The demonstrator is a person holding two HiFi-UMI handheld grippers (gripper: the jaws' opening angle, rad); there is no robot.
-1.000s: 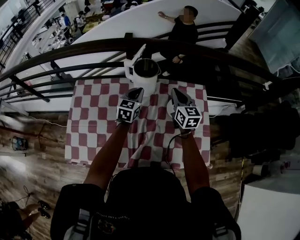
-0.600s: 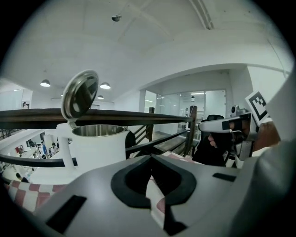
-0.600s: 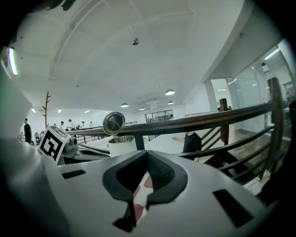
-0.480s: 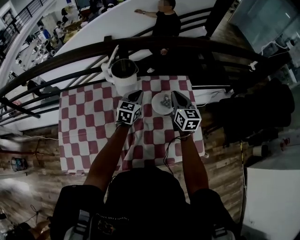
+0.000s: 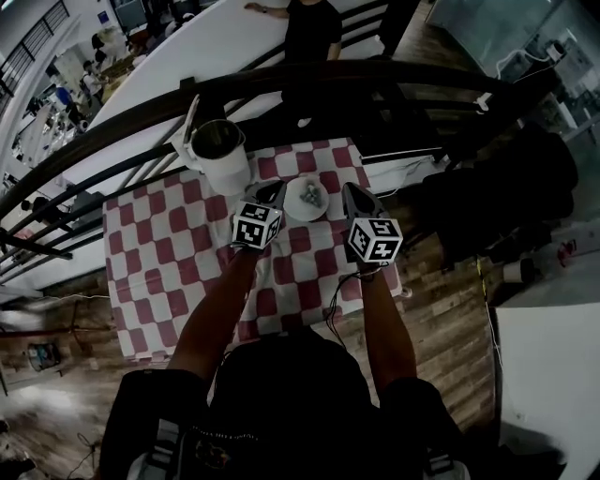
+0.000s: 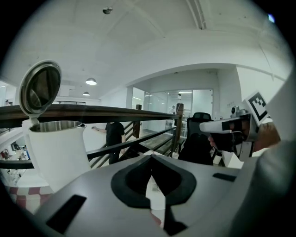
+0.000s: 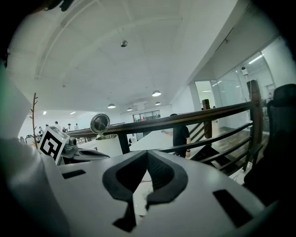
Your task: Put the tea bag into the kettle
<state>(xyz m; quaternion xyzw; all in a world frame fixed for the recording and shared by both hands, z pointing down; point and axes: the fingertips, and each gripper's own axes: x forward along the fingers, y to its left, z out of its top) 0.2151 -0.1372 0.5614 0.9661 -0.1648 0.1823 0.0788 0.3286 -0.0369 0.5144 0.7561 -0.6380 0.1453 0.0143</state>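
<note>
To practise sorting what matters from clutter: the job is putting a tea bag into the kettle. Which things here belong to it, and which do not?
Belong: white kettle, lid open; small plate; pale items on it, likely the tea bag.
Not part: checked cloth; dark railing; person beyond the railing.

No words, brands or numbers can be read anywhere. The only print is black-and-white square patterns on the marker cube [image 5: 256, 225] of the left gripper [image 5: 275, 190] and the one [image 5: 375, 238] on the right gripper [image 5: 348, 191]. They show no letters.
</note>
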